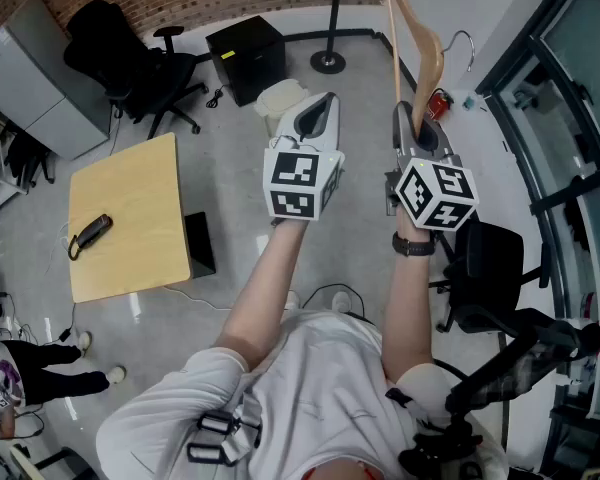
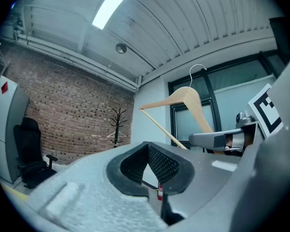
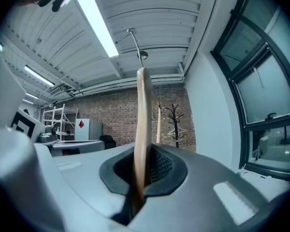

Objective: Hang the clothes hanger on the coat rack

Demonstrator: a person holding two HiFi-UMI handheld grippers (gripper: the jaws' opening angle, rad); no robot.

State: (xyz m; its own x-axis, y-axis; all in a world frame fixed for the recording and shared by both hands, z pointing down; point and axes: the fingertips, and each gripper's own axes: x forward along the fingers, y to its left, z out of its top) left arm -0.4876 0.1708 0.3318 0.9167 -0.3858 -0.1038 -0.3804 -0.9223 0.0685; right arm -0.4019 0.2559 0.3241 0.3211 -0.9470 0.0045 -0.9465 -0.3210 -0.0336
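My right gripper is shut on the lower part of a wooden clothes hanger, which stands upright above it with its metal hook at the top. In the right gripper view the hanger rises edge-on from between the jaws. The black coat rack stands far off by the brick wall with one hanger on it; its base shows in the head view. My left gripper is level beside the right one, shut and empty. From there the held hanger and the rack are both visible.
A wooden table with a black handset is at the left. Black office chairs, a black box and a red fire extinguisher stand about. A glass wall runs along the right. A person stands at the lower left.
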